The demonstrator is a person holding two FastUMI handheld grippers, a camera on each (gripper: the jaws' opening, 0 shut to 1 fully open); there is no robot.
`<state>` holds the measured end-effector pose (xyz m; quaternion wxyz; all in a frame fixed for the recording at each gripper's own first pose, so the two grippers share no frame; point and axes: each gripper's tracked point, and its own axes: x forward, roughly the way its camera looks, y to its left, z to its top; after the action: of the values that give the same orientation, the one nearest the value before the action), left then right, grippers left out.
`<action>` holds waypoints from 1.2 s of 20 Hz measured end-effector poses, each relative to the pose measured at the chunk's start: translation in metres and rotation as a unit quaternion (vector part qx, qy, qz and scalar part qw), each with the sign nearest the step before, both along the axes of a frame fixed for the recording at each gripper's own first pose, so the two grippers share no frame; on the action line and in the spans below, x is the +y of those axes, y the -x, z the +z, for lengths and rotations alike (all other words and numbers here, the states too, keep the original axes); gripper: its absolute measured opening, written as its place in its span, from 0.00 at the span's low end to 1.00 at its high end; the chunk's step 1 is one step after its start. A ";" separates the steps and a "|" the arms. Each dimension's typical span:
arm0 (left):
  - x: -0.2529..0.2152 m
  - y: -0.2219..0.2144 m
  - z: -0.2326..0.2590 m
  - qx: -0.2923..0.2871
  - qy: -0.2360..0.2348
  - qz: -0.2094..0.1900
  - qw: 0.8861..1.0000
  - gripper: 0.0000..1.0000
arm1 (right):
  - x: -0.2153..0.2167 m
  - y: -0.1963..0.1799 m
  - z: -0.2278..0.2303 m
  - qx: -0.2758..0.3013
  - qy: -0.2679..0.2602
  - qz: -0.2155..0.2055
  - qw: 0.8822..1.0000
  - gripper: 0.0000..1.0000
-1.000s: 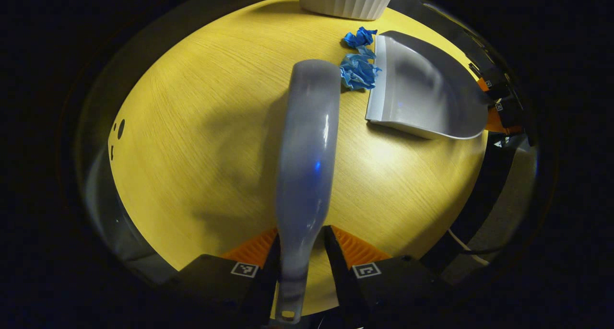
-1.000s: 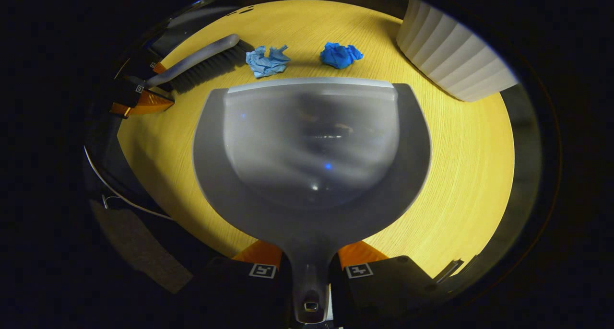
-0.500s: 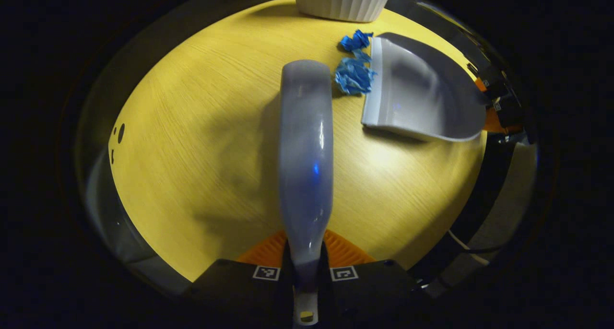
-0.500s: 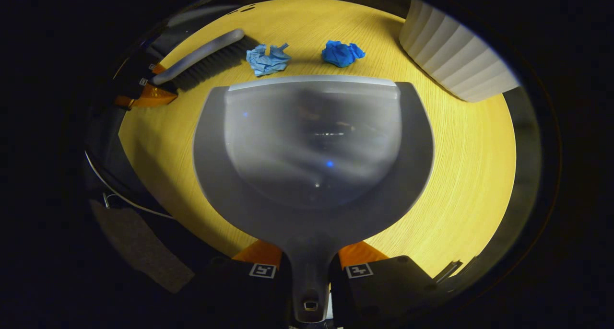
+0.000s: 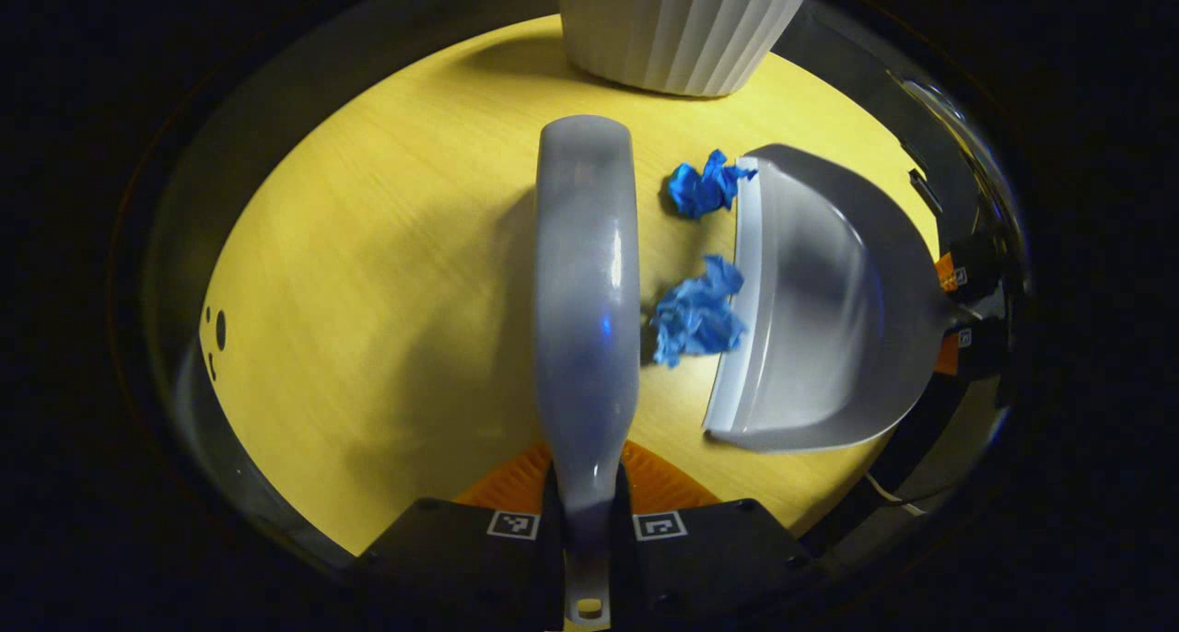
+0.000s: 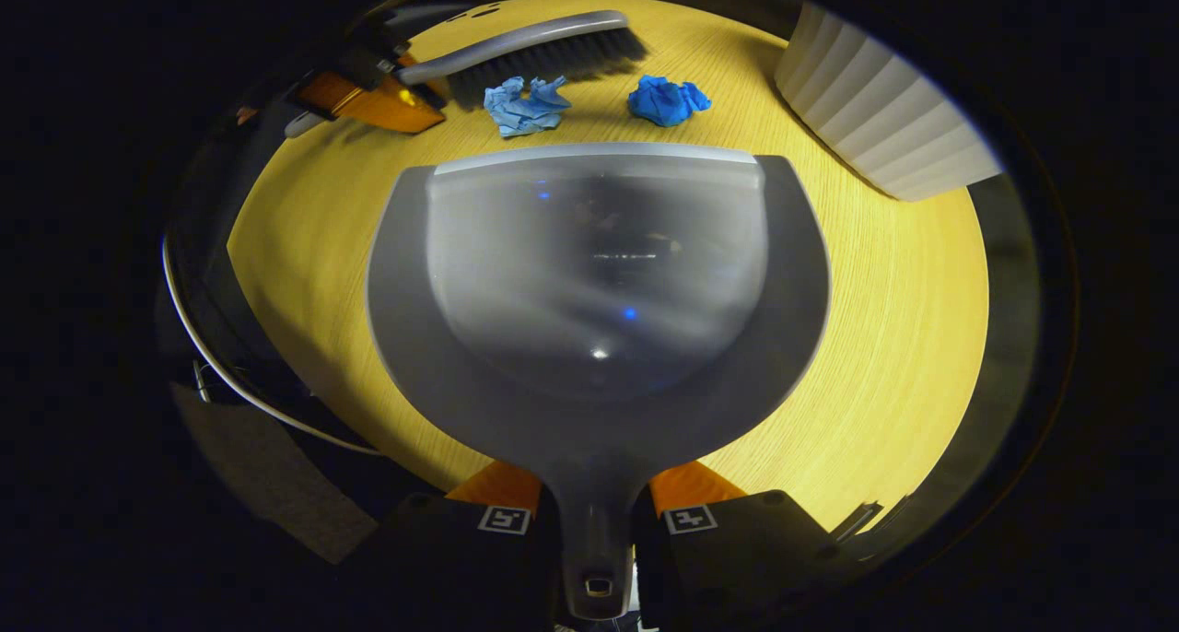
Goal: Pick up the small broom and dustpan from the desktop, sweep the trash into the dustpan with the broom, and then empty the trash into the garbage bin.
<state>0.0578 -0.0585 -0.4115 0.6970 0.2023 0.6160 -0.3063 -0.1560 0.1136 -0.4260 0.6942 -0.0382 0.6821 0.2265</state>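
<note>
Both hand-held grippers are loaded: the left hand-held gripper [image 5: 588, 521] is clenched on the handle of the broom [image 5: 587, 300], and the right hand-held gripper [image 6: 595, 521] is clamped on the handle of the dustpan [image 6: 599, 282]. Picking up looks done, by my judgement; the sweeping has not paid off yet, since the pan is bare inside, and the emptying into the bin remains.

On the yellow wood-grain bench [image 5: 368, 291] the ribbed white garbage bin [image 5: 672, 24] stands at the far edge, near the pan's far corner. The dustpan is grey, smooth and glossy, a wide scoop with a pale flat lip resting on the bench, mouth turned toward the trash. The broom is a long grey glossy back with dark bristles beneath, seen in the right gripper view [image 6: 534, 52], lying just behind the paper.

Two wads of crumpled blue paper lie between broom and pan lip: the paler wad [image 5: 697, 314] is touching the broom's side, the darker wad [image 5: 705, 185] sits just beside the lip's far end.
</note>
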 end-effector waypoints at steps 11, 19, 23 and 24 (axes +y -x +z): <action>-0.050 0.035 0.012 0.090 0.036 -0.067 0.993 0.22 | 0.000 -0.003 -0.001 -0.001 -0.009 -0.005 1.000 0.37; -0.040 0.035 0.004 0.059 0.009 -0.021 0.998 0.22 | 0.002 -0.003 0.002 -0.010 -0.016 -0.007 1.000 0.43; -0.032 0.043 0.002 0.036 -0.020 0.031 0.999 0.22 | -0.007 0.002 0.000 -0.013 -0.016 -0.017 1.000 0.36; -0.032 0.046 0.001 0.035 -0.030 0.038 0.998 0.23 | -0.010 0.006 0.000 -0.013 -0.014 -0.019 1.000 0.35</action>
<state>0.0121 -0.0910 -0.4101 0.6799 0.1885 0.6563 -0.2675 -0.1621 0.1036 -0.4256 0.7074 -0.0190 0.6706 0.2223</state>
